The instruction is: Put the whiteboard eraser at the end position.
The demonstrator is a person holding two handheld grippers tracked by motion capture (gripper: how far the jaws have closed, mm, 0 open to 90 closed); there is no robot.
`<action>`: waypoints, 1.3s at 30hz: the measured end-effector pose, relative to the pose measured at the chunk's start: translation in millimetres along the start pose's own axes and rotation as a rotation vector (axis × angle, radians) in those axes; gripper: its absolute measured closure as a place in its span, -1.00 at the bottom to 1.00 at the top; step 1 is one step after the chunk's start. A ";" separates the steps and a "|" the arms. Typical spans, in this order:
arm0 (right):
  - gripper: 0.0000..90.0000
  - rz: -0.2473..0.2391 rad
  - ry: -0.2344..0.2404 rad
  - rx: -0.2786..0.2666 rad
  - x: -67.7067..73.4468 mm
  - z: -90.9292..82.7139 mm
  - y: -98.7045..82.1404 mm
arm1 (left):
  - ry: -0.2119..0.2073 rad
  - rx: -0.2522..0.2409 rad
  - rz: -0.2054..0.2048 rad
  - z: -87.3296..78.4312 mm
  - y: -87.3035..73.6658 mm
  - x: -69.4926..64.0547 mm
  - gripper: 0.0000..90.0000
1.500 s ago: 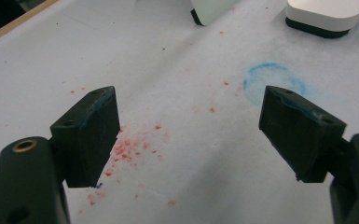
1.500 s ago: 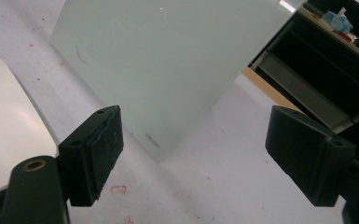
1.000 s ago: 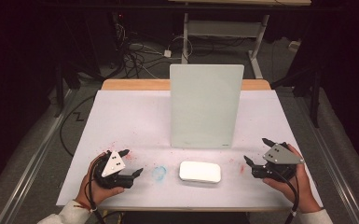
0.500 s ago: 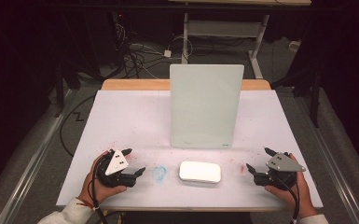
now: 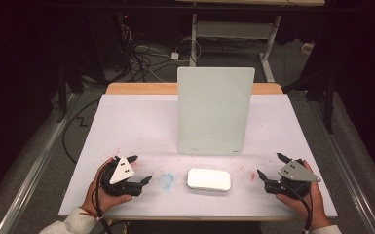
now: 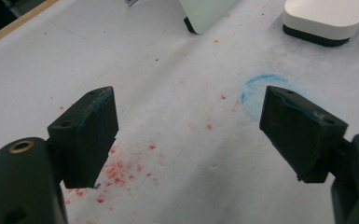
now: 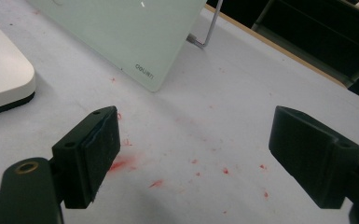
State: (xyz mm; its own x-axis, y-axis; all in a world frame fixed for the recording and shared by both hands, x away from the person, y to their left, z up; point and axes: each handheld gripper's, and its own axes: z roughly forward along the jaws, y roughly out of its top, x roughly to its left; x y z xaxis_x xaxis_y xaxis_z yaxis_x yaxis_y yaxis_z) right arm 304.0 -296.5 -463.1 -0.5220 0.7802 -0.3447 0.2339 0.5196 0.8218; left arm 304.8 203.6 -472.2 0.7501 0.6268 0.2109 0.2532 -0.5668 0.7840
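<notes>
A pale green glass board [image 5: 215, 111] stands upright on a wire stand at the middle of the white table [image 5: 136, 122]. In front of it lies a white block eraser with a dark base [image 5: 209, 179]. My left gripper [image 5: 140, 169] rests at the front left, open, nothing between its jaws; the eraser [image 6: 326, 21] and the board's corner [image 6: 205, 14] lie beyond it. My right gripper [image 5: 271, 165] sits at the front right, open and empty; its view shows the board [image 7: 121, 28] and the eraser's edge [image 7: 2, 81].
A blue smudge [image 5: 166, 180] marks the table left of the eraser, and red specks [image 7: 126, 163] are scattered near both grippers. Dark floor, cables and a desk frame [image 5: 234, 29] lie beyond the table's wooden far edge [image 5: 141, 88].
My right gripper has drawn back toward the front edge of the table. The left gripper has stayed in place, and both stayed open.
</notes>
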 end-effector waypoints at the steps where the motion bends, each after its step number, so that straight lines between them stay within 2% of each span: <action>1: -0.62 0.000 0.001 0.001 0.2 -0.2 -0.3 | 0.000 -0.001 0.000 0.0 0.2 -0.1 -0.58; 22: -0.62 -0.020 -0.012 -0.001 1.1 -2.0 1.0 | -0.001 0.000 0.005 -0.9 0.4 -0.7 -0.57; 39: -0.62 -0.030 -0.022 0.015 2.8 0.7 0.5 | -0.012 0.008 -0.011 3.1 1.4 1.2 -0.57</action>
State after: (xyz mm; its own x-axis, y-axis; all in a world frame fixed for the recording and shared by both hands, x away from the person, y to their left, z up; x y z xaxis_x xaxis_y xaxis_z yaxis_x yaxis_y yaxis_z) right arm 303.2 -293.8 -464.0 -0.5111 0.7716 -0.3787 0.2312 0.5477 0.8041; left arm 308.0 201.9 -472.7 0.7545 0.6264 0.1957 0.2660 -0.5645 0.7814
